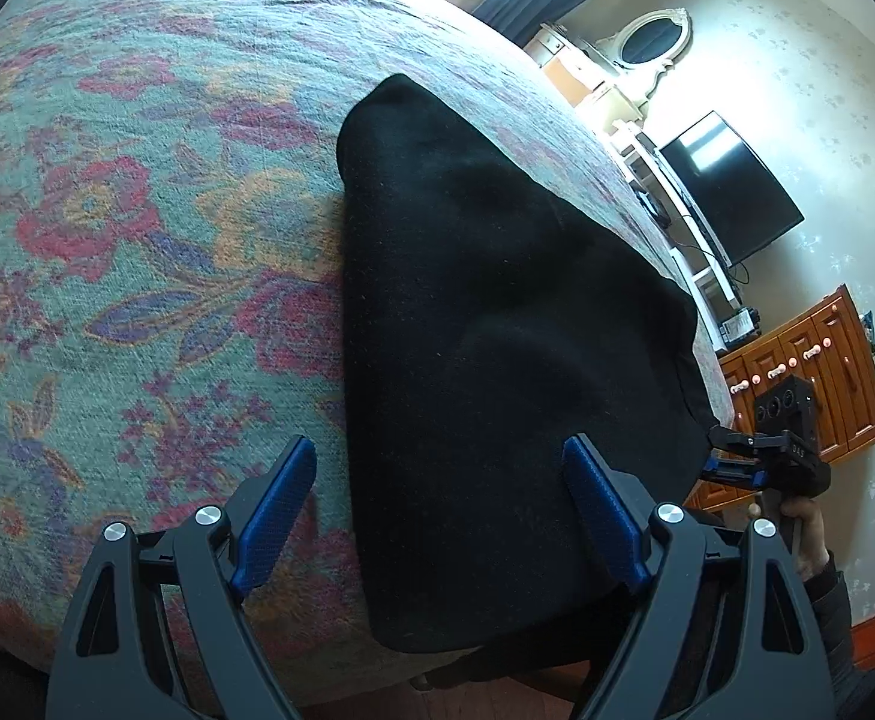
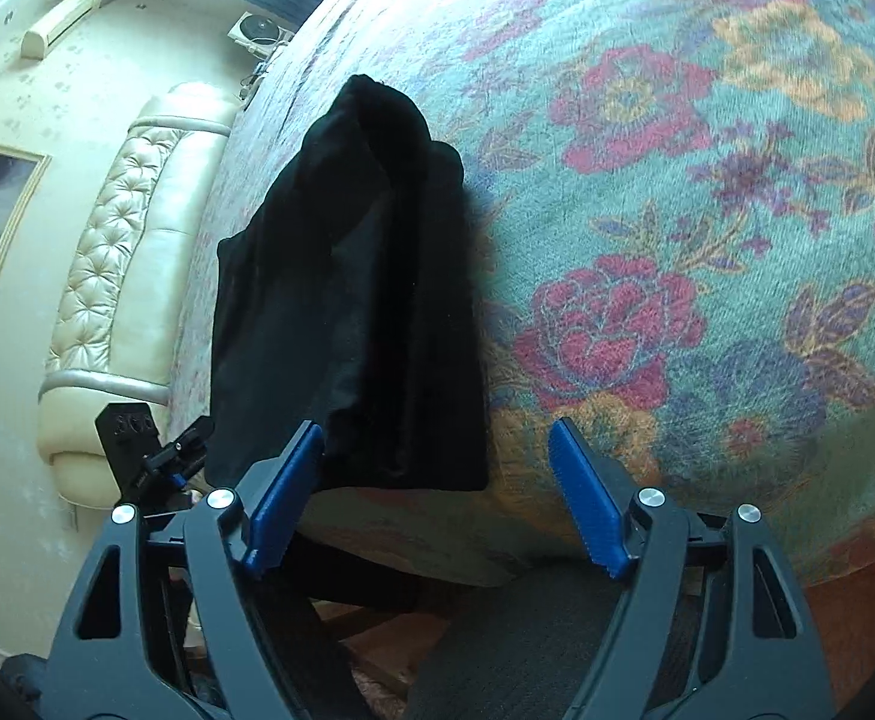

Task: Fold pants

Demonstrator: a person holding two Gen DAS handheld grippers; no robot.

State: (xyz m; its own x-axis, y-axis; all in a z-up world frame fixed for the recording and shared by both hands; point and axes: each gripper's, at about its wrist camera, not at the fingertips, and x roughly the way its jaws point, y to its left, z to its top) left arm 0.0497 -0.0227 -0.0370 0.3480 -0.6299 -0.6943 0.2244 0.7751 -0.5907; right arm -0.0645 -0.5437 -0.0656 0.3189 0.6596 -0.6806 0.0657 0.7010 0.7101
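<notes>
left wrist view: the black pants (image 1: 497, 330) are seen lying folded into a long dark bundle on the flowered bed cover (image 1: 137, 240), close to the near edge of the bed, presumably so that both hands can reach them from the side. the left gripper (image 1: 440, 510) is held over the near end of the bundle with its jaws wide apart; one blue pad is over the cover and the other over the cloth, and nothing is pinched. the right gripper (image 1: 737, 456) is seen at the far side of the pants, carried by a hand (image 1: 797, 534). from the right wrist view, the right gripper (image 2: 437, 498) is shown with jaws apart and empty, its left pad just at the corner of the pants (image 2: 347, 300), the other over the cover. no cloth is gripped, so the fold is judged to have been laid down and released; whether another fold is needed cannot be told.
</notes>
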